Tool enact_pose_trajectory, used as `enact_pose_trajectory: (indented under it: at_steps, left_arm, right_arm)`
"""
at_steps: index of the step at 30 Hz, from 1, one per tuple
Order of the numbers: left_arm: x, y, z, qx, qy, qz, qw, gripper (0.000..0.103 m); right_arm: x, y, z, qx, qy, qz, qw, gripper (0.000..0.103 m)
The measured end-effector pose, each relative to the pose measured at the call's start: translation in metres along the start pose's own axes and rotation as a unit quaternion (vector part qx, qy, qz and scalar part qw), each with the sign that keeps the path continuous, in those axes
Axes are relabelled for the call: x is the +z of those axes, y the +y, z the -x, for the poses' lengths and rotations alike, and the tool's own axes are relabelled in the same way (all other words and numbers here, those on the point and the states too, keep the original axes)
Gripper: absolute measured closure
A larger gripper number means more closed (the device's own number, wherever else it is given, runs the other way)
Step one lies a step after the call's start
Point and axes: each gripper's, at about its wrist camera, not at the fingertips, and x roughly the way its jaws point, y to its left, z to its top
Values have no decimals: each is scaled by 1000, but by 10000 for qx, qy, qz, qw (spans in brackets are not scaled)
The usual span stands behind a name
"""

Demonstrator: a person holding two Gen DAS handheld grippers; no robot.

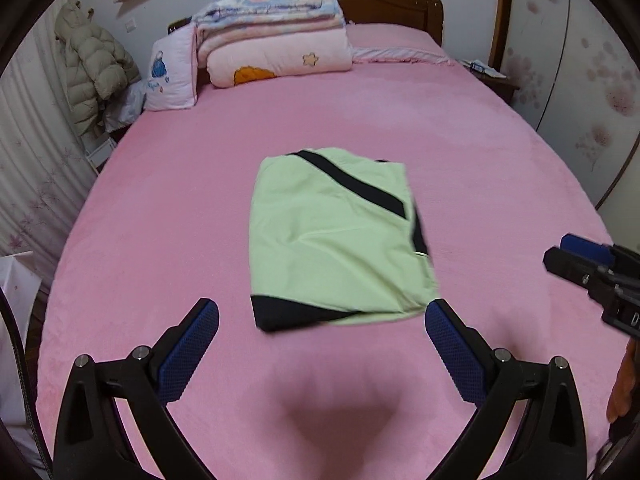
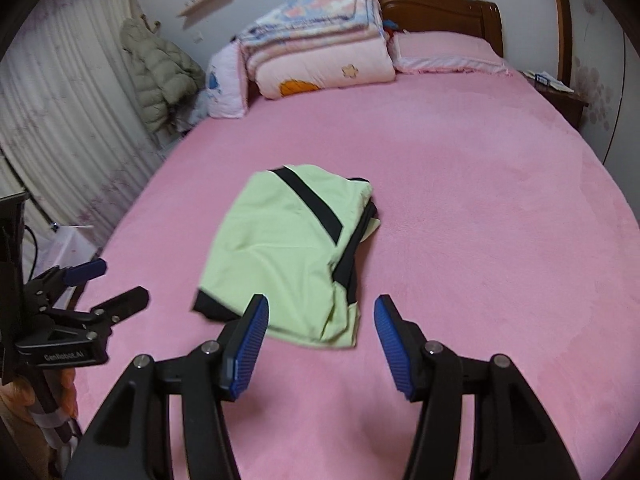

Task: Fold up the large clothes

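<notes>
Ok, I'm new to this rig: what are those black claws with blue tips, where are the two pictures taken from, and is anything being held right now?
There is no robot arm. A person holds a two-finger gripper in each hand, and each has a camera looking out along its fingers. One picture is from the left gripper, the other from the right gripper; the blue parts are the gripping pads.

Each gripper also shows at the edge of the other's picture. Both look down on a bed with a pink cover. On it lies a green garment with black trim, folded into a compact rectangle. Stacked blankets lie by the headboard.

Nothing is held: both grippers are open, with nothing between their pads, hovering at the garment's near edge.
</notes>
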Motion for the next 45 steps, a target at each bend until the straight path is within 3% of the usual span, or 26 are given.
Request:
enact_pose_trajectory:
  at_steps: [11,18,26,31,39,45]
  left_arm:
    - [-47,-48,131,9,-320,361,9988,0]
    - [-93,-87,191,-12,-620,450,9971,0]
    - [-144,-133,211,250,-720,329,9966,0]
    - [-173,-156,210,95,-527,403,9978,0]
    - [-210,-174,208,-47,-563,789,9953,0]
    - [-240,-188,208,130,-557,786,9953,0]
  right_arm:
    - [-57,22,143,333,-196,233,9990,48]
    - [-98,20,208,135,-436,542,9975,47]
    - [-148,-7,242,6,-576,354,9977,39]
    - [-179,-21,248,-201,-578,236,9978,38]
    - [-233,-44,260,-429,-628,-151,9970,38]
    - [-265,-45,261,-650,-635,-171,9957,35]
